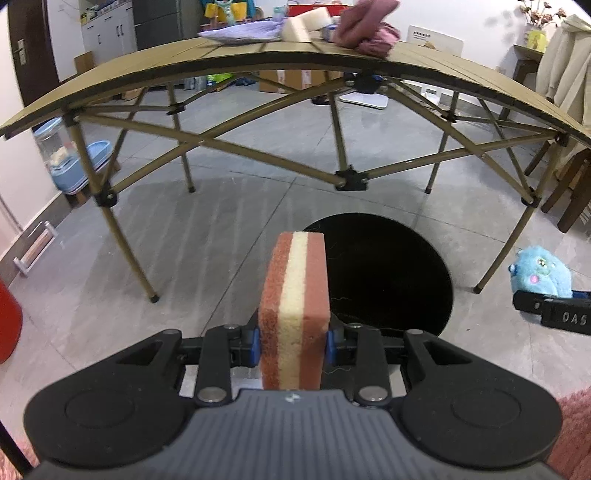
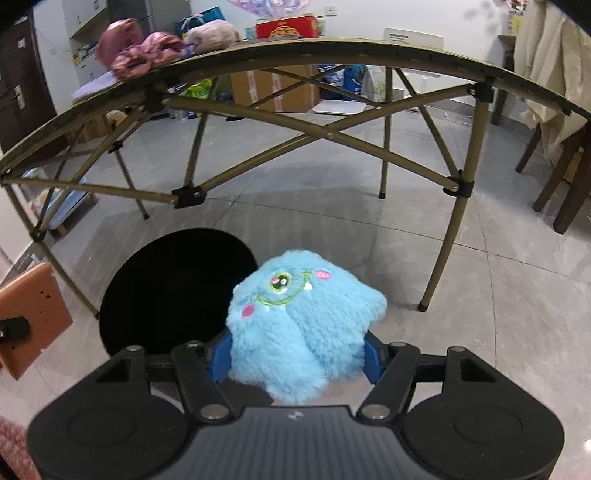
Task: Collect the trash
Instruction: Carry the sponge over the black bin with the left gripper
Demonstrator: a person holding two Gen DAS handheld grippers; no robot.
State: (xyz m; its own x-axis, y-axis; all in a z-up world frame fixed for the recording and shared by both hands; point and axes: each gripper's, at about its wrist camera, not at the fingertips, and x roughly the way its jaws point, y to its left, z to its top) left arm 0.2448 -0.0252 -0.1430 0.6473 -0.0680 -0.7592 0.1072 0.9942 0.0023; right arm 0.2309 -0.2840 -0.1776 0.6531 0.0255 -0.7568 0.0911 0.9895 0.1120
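My left gripper point(image 1: 293, 341) is shut on an orange and cream sponge point(image 1: 294, 306), held upright on its edge above the floor. Just beyond it and to the right gapes the round black bin point(image 1: 391, 273). My right gripper point(image 2: 295, 356) is shut on a fluffy blue monster plush point(image 2: 299, 325), whose face points up at the camera. The same black bin point(image 2: 173, 291) lies to the left of the plush. The sponge point(image 2: 31, 317) shows at the left edge of the right wrist view, and the plush point(image 1: 541, 273) at the right edge of the left wrist view.
A tan folding table point(image 1: 258, 59) stands ahead on crossed legs, with white sponges point(image 1: 304, 24) and pink cloth point(image 1: 369, 31) on top. A blue tub point(image 1: 74, 166) sits at the left, dark wooden chairs point(image 2: 565, 177) at the right. Grey tiled floor point(image 2: 480, 277) lies below.
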